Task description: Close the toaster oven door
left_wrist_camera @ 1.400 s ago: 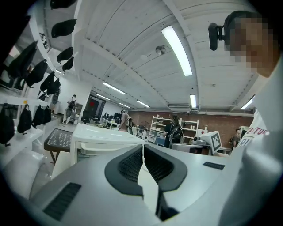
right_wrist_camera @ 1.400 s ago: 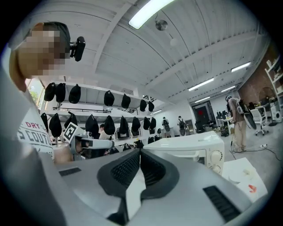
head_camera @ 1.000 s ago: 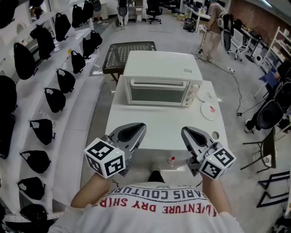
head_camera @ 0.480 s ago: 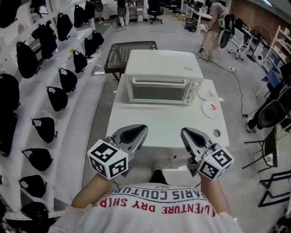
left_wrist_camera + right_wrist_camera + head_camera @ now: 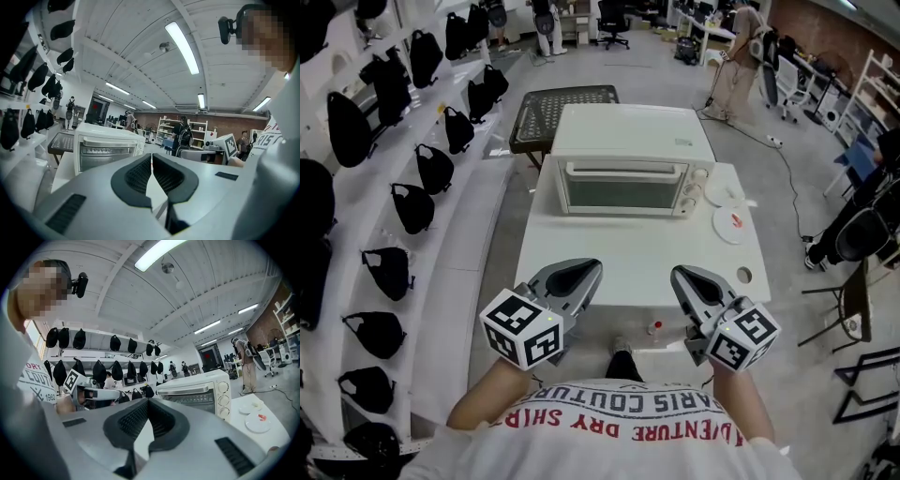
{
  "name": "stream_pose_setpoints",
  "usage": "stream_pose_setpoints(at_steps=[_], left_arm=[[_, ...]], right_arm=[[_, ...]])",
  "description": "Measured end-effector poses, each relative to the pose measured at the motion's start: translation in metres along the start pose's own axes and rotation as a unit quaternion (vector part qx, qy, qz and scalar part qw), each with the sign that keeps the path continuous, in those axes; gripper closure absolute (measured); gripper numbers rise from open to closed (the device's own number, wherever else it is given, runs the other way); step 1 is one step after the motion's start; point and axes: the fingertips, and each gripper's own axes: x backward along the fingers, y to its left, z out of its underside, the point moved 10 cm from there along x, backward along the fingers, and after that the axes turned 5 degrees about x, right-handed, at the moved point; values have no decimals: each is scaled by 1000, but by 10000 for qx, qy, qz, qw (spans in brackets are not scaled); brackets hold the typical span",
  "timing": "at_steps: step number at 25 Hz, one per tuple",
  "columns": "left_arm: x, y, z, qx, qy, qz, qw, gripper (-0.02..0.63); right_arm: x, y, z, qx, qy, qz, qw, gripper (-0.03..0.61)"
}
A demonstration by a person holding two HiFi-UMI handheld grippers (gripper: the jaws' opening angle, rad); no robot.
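A white toaster oven (image 5: 630,160) stands at the far end of the white table (image 5: 628,253), its glass door upright against the front with the handle along the top. The oven also shows in the left gripper view (image 5: 105,146) and in the right gripper view (image 5: 197,390). My left gripper (image 5: 592,265) hangs over the table's near edge, shut and empty. My right gripper (image 5: 677,272) is level with it on the right, also shut with nothing held. Both are well short of the oven.
Two white plates (image 5: 727,225) lie on the table right of the oven. A small red-marked thing (image 5: 655,328) sits at the near edge. Shelves with black bags (image 5: 412,202) line the left. A black wire table (image 5: 555,105) stands behind the oven. People and chairs are at the far right.
The view has shifted slightly; both grippers keep nearly the same place and stay shut. The oven has not changed.
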Motion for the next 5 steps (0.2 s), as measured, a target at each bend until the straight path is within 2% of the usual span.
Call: stream_pose_setpoints(at_steps=[5], left_arm=[[-5, 2, -3, 13, 13, 6, 10000, 580]], right_arm=[[-3, -4, -1, -3, 28, -2, 10000, 557]])
